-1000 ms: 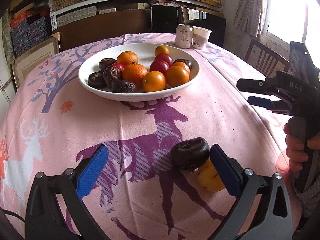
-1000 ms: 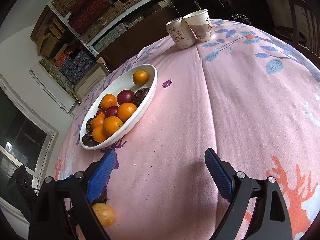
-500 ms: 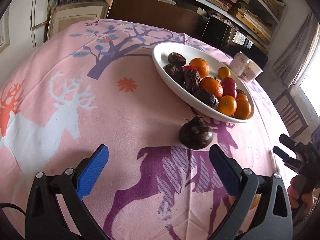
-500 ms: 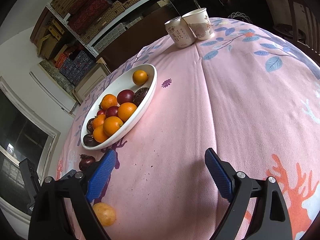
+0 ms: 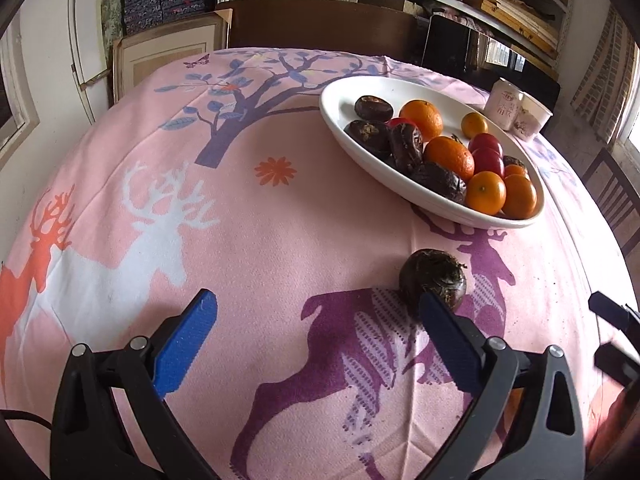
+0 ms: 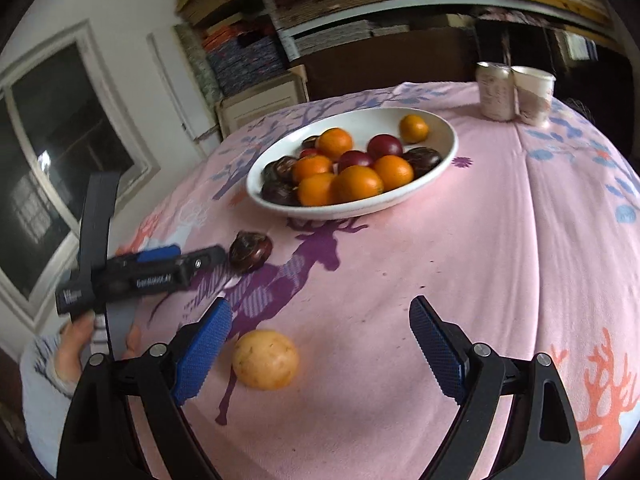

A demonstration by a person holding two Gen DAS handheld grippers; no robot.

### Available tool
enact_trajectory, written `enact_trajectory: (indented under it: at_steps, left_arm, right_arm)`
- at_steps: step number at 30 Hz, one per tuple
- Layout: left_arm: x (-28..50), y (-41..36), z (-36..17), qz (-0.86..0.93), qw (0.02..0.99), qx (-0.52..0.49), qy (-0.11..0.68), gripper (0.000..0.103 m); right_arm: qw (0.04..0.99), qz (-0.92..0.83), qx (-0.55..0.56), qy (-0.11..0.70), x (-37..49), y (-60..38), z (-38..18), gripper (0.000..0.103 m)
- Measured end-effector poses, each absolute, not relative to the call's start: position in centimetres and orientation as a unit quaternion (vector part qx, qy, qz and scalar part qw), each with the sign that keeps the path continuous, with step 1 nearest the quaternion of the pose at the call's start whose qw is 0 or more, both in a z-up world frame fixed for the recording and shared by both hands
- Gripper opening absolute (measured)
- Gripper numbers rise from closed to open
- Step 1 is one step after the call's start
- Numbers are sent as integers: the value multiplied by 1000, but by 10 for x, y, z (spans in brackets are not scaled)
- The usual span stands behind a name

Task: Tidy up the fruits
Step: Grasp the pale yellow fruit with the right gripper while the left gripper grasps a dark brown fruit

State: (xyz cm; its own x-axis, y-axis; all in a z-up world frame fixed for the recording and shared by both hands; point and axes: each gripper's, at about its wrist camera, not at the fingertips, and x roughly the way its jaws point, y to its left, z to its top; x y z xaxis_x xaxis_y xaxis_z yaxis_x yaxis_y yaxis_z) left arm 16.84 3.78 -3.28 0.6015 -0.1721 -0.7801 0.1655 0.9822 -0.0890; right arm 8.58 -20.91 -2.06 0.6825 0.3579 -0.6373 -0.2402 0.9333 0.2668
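Jaws of both grippers spread, empty; yellow fruit [image 6: 265,359], off-centre by the right gripper [image 6: 320,350], may roll when nudged.

Tablecloth [image 5: 280,216] over the worktop looks like soft matt fabric, kinda fuzzy. Bowl [image 5: 432,200] is smooth glossy ceramic. Oranges [image 6: 356,184] look shiny and dimpled, the dark fruit [image 5: 434,276] rough and wrinkly. Tool pads [image 6: 202,352] are textured blue rubber on matt black plastic.

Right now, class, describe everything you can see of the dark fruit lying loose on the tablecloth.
The dark fruit is round, brown-purple, with a rough, wrinkled skin and a dry tufted top. It lies on the pink tablecloth, on the purple deer print, just outside the white bowl. The left claw is open; its right fingertip overlaps the fruit in view.
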Motion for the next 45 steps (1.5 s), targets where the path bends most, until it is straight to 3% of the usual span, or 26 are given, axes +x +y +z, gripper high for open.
enact_trajectory:
  at_steps: [4, 6, 11, 18, 22, 27, 30, 45]
  left_arm:
    - [168, 38, -33, -97, 894, -6, 437, 99]
    - [168, 36, -34, -96, 894, 0, 437, 99]
    - [167, 33, -34, -97, 895, 4, 436, 99]
    - [157, 21, -28, -150, 898, -5, 413, 99]
    - [153, -9, -29, -167, 899, 51, 402, 99]
    - [161, -32, -38, -150, 890, 102, 417, 99]
    - [171, -30, -46, -146, 878, 92, 447, 99]
    - [171, -28, -47, -144, 878, 86, 448, 99]
  right_arm:
    - [913, 178, -14, 367, 76, -170, -22, 90]
    - [910, 179, -41, 372, 74, -159, -24, 83]
    - [892, 184, -65, 407, 78, -147, -35, 44]
    - [909, 128, 9, 397, 86, -188, -30, 43]
    - [905, 54, 81, 413, 98, -228, -38, 43]
    - [906, 53, 71, 414, 96, -225, -40, 44]
    - [905, 53, 74, 416, 96, -226, -41, 44]
    - [903, 54, 72, 420, 105, -225, -42, 44]
